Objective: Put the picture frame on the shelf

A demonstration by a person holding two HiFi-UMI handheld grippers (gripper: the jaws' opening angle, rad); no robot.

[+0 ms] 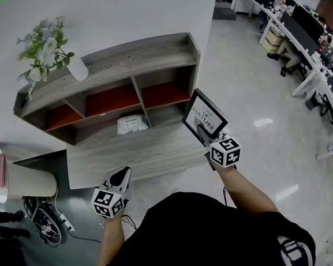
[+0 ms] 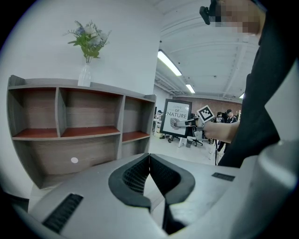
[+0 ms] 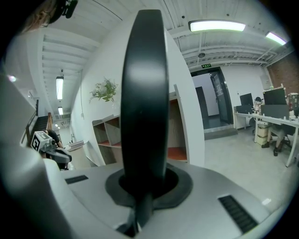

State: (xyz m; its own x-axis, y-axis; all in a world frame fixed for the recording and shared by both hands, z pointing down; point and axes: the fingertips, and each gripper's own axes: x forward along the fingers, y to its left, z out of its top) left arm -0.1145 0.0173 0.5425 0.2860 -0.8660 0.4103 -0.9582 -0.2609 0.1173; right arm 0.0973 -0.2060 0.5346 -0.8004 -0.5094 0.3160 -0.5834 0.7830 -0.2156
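Note:
The picture frame (image 1: 205, 119) is black with a white print. It stands tilted in my right gripper (image 1: 204, 135), which is shut on its lower edge, just right of the grey shelf unit (image 1: 120, 63). In the right gripper view the frame (image 3: 142, 93) shows edge-on, rising from the jaws of the right gripper (image 3: 142, 183). My left gripper (image 1: 122, 177) hovers lower left, in front of the shelf's bottom board. In the left gripper view the jaws of the left gripper (image 2: 149, 173) meet with nothing between them, and the frame (image 2: 176, 117) shows to the right of the shelf (image 2: 70, 133).
A white vase of flowers (image 1: 75, 67) stands on the shelf's top board at the left. A pack of wipes (image 1: 132, 124) lies in a lower compartment. A white rounded stand (image 1: 23, 178) and cables (image 1: 44, 220) are at the left; office desks (image 1: 306, 36) at the right.

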